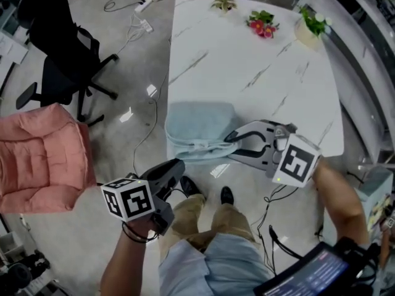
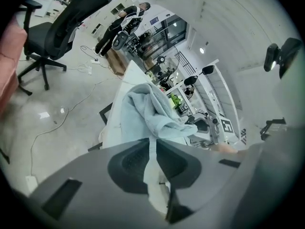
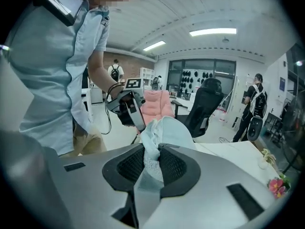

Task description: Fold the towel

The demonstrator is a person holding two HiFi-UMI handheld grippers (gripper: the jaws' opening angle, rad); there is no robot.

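Note:
A light blue towel (image 1: 200, 128) lies bunched and partly folded at the near left corner of the white marble table (image 1: 247, 66). My right gripper (image 1: 231, 137) reaches in from the right, shut on the towel's near edge; in the right gripper view the terry cloth (image 3: 167, 128) is pinched between the pads (image 3: 131, 166). My left gripper (image 1: 178, 165) sits just off the table's near edge by the towel's front left corner. In the left gripper view a thin strip of towel (image 2: 143, 109) runs down between its nearly closed pads (image 2: 131, 163).
A black office chair (image 1: 62, 48) and a pink cushioned chair (image 1: 40, 159) stand on the floor to the left. Cables and a power strip (image 1: 142, 8) lie beyond. Pink flowers (image 1: 262, 24) and small potted plants (image 1: 311, 23) stand along the table's far edge. People stand in the background (image 3: 255, 104).

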